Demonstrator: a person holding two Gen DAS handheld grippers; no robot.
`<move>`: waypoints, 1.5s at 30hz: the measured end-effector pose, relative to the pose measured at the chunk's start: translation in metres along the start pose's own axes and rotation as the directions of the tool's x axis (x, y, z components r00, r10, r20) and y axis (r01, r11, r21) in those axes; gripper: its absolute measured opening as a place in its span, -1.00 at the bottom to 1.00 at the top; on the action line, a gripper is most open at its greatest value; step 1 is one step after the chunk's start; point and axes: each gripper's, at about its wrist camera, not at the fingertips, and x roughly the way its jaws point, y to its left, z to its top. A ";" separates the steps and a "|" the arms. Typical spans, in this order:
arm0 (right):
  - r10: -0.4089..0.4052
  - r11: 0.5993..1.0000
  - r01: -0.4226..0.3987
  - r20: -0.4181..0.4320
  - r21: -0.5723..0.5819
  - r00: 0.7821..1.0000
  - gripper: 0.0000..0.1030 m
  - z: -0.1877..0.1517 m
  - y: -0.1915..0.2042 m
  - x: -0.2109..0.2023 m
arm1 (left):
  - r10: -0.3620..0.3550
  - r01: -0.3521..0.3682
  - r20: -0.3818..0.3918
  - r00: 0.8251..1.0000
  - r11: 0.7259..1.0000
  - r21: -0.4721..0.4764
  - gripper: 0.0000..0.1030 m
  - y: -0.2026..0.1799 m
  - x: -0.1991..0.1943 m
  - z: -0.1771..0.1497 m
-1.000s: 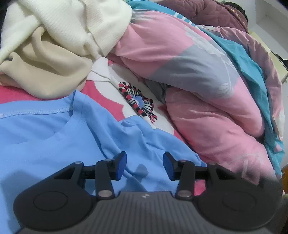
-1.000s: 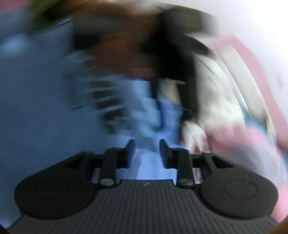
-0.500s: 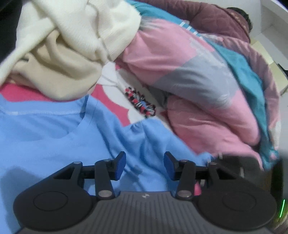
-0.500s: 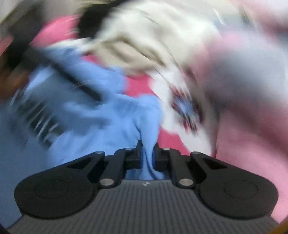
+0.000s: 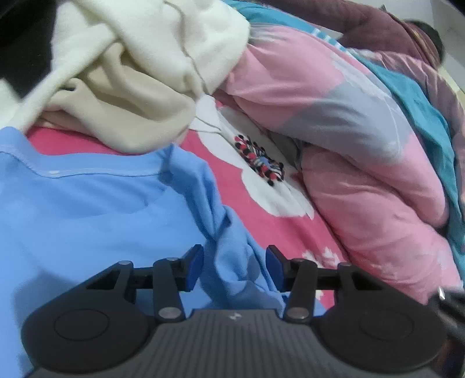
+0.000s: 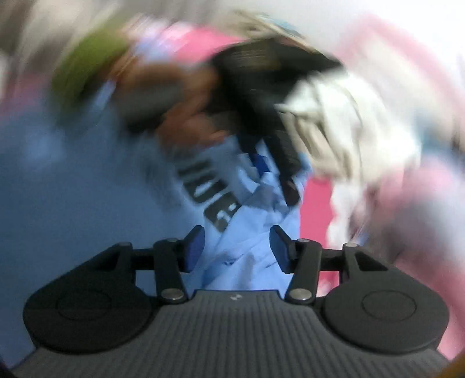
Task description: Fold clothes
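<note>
A light blue T-shirt lies on the pink flowered bedsheet, its collar seam toward the top left and a bunched sleeve fold running down between my left fingers. My left gripper is open, low over that fold. In the blurred right wrist view, the same shirt shows dark printed letters. My right gripper is open above a crumpled part of the shirt. The left gripper and the hand holding it show ahead in that view.
A pile of cream and beige garments lies beyond the shirt's collar. A rolled pink, grey and teal quilt fills the right side of the bed, with a maroon blanket behind it.
My right gripper was shut on the shirt's fabric half a second ago and has opened and swung over the shirt. The sleeve fold now lies bunched between my left fingers, which stayed open.
</note>
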 end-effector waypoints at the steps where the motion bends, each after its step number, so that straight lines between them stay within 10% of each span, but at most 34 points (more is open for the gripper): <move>1: 0.027 0.992 -0.027 0.005 0.127 1.000 -0.04 0.004 -0.020 0.000 | 0.000 0.000 0.006 1.000 1.000 -0.005 -0.06 0.002 -0.002 0.000; 5: 0.101 0.874 -0.083 -0.011 0.479 0.995 -0.09 -0.001 -0.079 0.021 | 0.001 -0.001 0.016 1.000 1.000 -0.018 -0.06 0.005 -0.005 0.001; 15: 0.249 0.655 -0.136 -0.043 0.743 0.967 -0.21 -0.031 -0.113 0.098 | 0.014 -0.014 -0.005 1.000 1.000 -0.004 -0.06 0.005 -0.012 -0.002; 27: 0.145 0.870 -0.056 -0.146 0.490 0.979 -0.31 -0.015 -0.064 0.096 | 0.017 -0.017 -0.004 1.000 1.000 -0.002 -0.05 0.003 -0.015 -0.003; 29: 0.149 0.851 -0.053 -0.143 0.522 0.978 -0.73 -0.019 -0.072 0.095 | 0.016 -0.016 -0.005 1.000 1.000 -0.002 -0.05 0.003 -0.016 -0.003; 35: 0.150 0.766 -0.059 -0.090 0.640 0.985 -0.82 -0.036 -0.100 0.080 | 0.012 -0.012 -0.006 1.000 1.000 -0.008 -0.04 0.005 -0.016 -0.003; 42: 0.211 0.543 -0.108 -0.011 0.833 0.977 -0.82 -0.063 -0.128 0.075 | 0.020 -0.020 -0.008 1.000 1.000 0.001 -0.03 0.003 -0.014 -0.004; 45: 0.185 0.507 -0.092 -0.004 0.857 0.983 -0.90 -0.069 -0.137 0.073 | 0.023 -0.023 -0.008 1.000 1.000 0.005 -0.02 0.003 -0.014 -0.004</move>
